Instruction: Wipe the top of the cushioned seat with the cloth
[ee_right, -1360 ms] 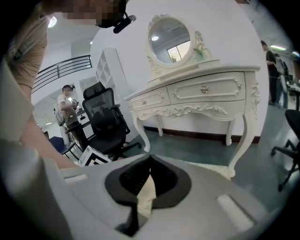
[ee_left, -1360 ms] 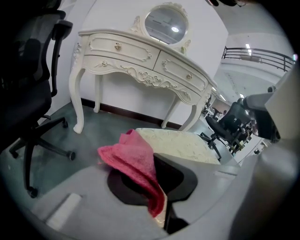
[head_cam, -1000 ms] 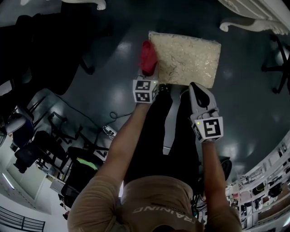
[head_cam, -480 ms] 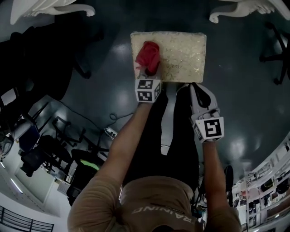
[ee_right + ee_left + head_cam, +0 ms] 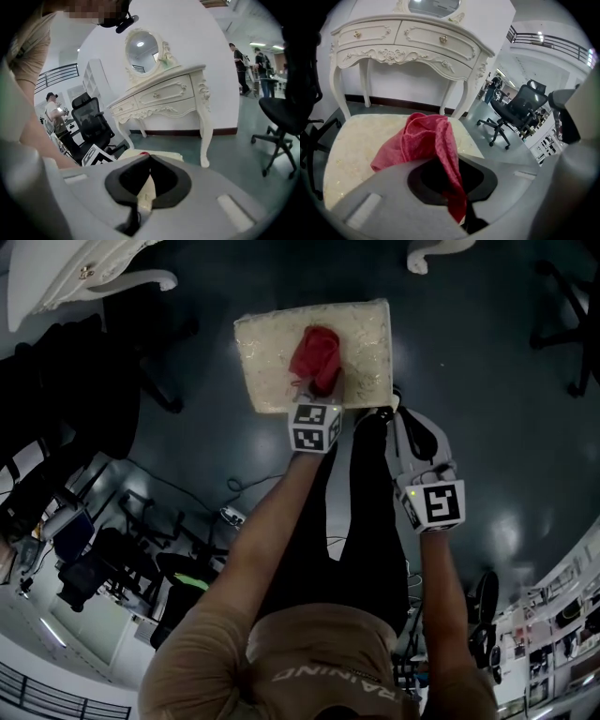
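The cushioned seat [image 5: 267, 362] stood on the dark floor [image 5: 487, 381]. The left gripper [image 5: 319, 397] was clenched on the red cloth [image 5: 314, 354], which lay bunched on the seat's top, near the middle. Further right, the right gripper [image 5: 403, 418] hung beside the seat's near corner, jaws pressed together with nothing between them.

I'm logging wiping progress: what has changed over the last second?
The left tool, still shut on the cloth, dragged it from the left edge of the seat rightward to about the middle of the top. The right tool stayed shut and empty, off the seat.
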The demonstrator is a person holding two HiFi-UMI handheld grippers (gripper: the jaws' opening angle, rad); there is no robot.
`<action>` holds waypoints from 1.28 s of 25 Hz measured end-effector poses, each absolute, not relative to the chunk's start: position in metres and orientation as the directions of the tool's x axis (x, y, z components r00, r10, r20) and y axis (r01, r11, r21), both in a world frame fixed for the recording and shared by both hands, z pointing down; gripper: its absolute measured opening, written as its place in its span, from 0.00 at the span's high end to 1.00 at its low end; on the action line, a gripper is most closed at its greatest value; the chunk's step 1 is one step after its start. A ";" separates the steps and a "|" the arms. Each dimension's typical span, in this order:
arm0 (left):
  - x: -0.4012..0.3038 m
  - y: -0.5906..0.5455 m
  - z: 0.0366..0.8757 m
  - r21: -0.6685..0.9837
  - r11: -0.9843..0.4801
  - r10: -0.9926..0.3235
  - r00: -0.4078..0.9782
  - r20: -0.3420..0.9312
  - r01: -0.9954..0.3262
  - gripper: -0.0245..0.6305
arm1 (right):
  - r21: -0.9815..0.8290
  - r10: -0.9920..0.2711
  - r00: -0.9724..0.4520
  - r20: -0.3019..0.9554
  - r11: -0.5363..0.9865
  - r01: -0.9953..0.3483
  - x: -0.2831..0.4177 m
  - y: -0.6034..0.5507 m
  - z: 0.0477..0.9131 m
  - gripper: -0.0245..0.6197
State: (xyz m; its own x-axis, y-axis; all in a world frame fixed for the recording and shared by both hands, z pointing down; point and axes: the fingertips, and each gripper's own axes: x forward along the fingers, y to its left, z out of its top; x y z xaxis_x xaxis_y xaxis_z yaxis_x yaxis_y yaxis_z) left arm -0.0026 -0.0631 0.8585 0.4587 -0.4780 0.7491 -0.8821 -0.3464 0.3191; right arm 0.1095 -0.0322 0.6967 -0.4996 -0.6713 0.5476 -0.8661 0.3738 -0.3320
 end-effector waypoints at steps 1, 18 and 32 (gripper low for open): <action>0.007 -0.063 0.859 0.321 -0.354 -0.472 0.464 0.750 -0.878 0.90 | -0.334 -0.674 -0.495 0.548 0.366 -0.869 0.118 -0.032 0.698 0.96; 0.143 -0.069 0.860 0.358 -0.458 -0.387 0.545 0.744 -0.814 0.90 | -0.349 -0.715 -0.435 0.547 0.278 -0.895 0.221 -0.034 0.705 0.96; 0.215 -0.048 0.863 0.421 -0.574 -0.269 0.648 0.713 -0.702 0.90 | -0.331 -0.725 -0.396 0.564 0.241 -0.912 0.261 -0.034 0.718 0.96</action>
